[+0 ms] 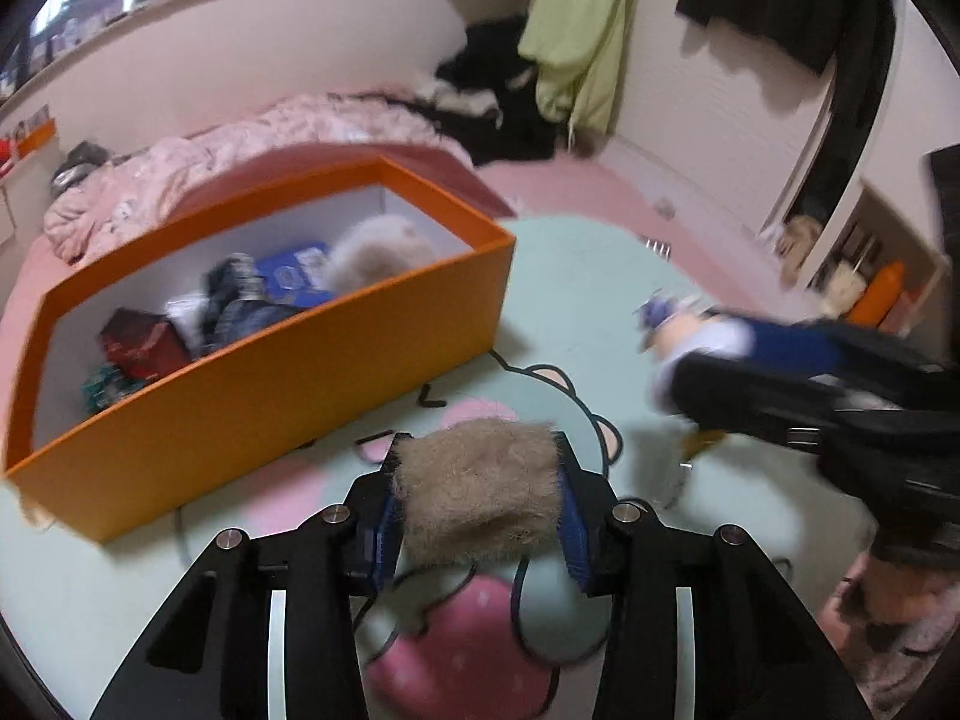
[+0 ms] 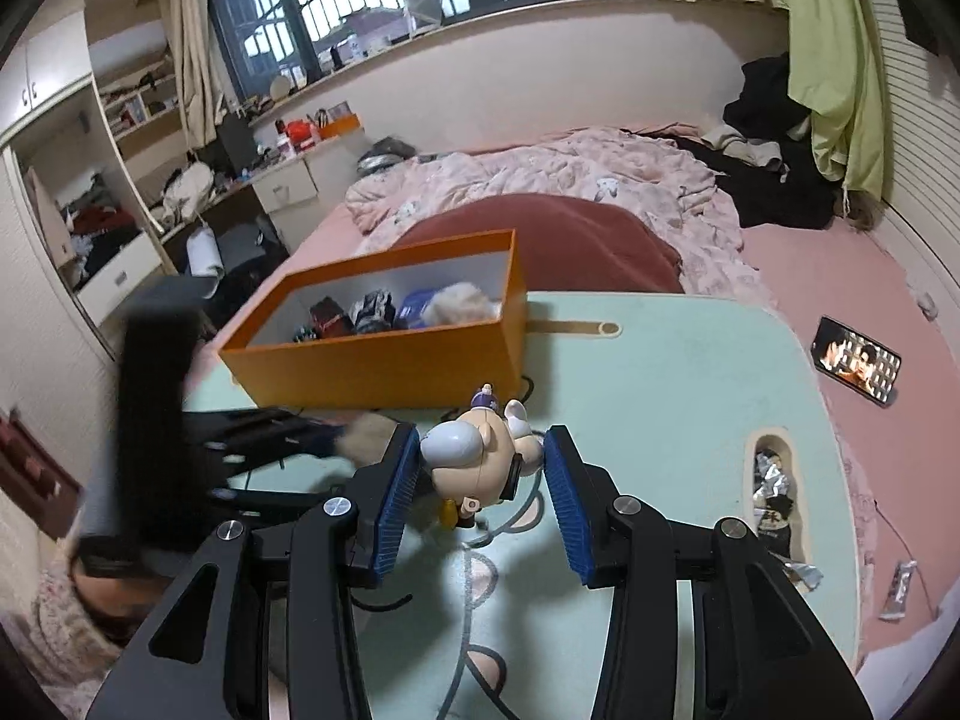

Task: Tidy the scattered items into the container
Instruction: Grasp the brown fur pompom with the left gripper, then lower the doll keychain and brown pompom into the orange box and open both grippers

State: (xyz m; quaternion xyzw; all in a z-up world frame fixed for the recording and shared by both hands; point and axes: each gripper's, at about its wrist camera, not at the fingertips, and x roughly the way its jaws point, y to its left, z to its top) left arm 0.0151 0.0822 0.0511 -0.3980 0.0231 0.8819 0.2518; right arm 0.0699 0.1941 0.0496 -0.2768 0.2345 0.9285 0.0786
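My left gripper (image 1: pixel 477 495) is shut on a tan furry pom-pom (image 1: pixel 480 492), both blue pads pressed into its sides, above the pale green table (image 1: pixel 570 276). The orange box (image 1: pixel 270 384) stands just ahead and to the left, holding a fluffy beige ball (image 1: pixel 378 258), a blue packet, a dark red box and other small things. My right gripper (image 2: pixel 480 477) is shut on a small cartoon figurine (image 2: pixel 480 456) with a white head and purple cap, held above the table in front of the orange box (image 2: pixel 384 360). The right gripper shows blurred at the right of the left wrist view.
The table stands on a bed with a pink duvet (image 2: pixel 570 174) and a dark red pillow (image 2: pixel 558 234) behind the box. A phone (image 2: pixel 855 369) lies on the pink sheet at right. A slot in the table (image 2: pixel 774 492) holds crumpled wrappers. A person's patterned sleeve (image 2: pixel 54 630) shows at lower left.
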